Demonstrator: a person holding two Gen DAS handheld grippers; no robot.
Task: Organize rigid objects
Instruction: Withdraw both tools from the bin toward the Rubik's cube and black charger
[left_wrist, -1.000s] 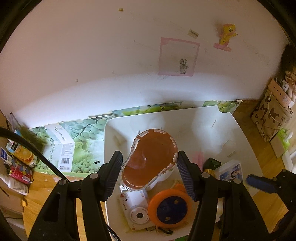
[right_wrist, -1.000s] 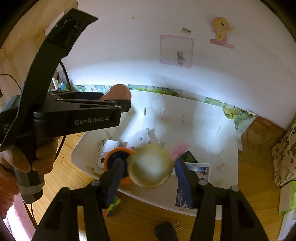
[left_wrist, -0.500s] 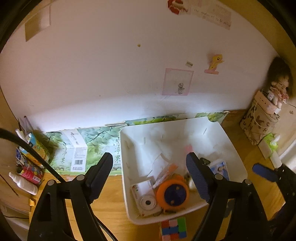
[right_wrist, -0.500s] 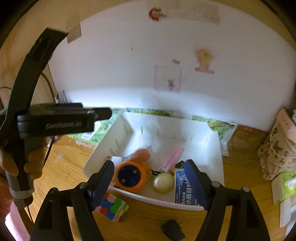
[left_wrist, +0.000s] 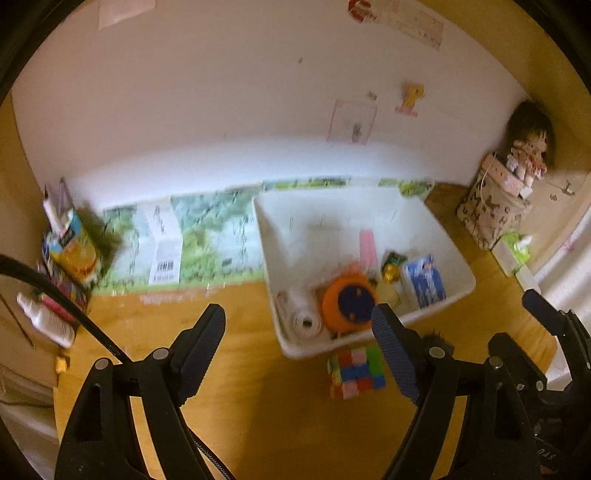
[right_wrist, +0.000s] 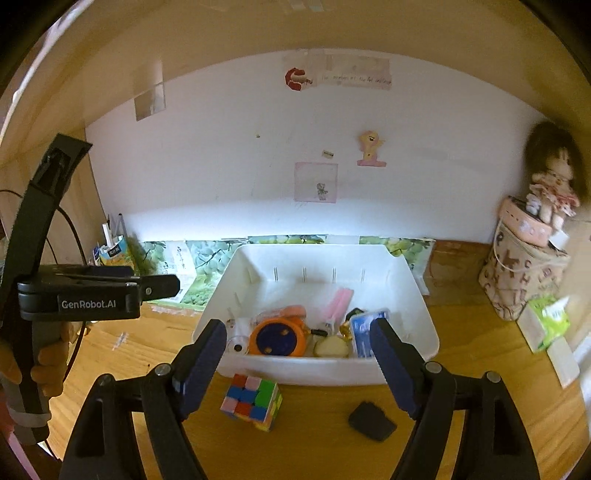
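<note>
Here both grippers, left gripper (left_wrist: 298, 345) and right gripper (right_wrist: 297, 360), hang apart and empty, since the puzzle cube (right_wrist: 253, 401) and black plug (right_wrist: 371, 420) sit outside the white bin (right_wrist: 424, 332).

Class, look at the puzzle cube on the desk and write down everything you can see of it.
The puzzle cube is a three-by-three twisty cube, plastic by its look, its faces scrambled: red, blue, pink, green and yellow squares. It rests on the wooden desk, turned corner-on, just in front of the white bin, outside it. Whether it touches the bin's wall I cannot tell. No gripper touches it. A small black object lies apart, to its right.
</note>
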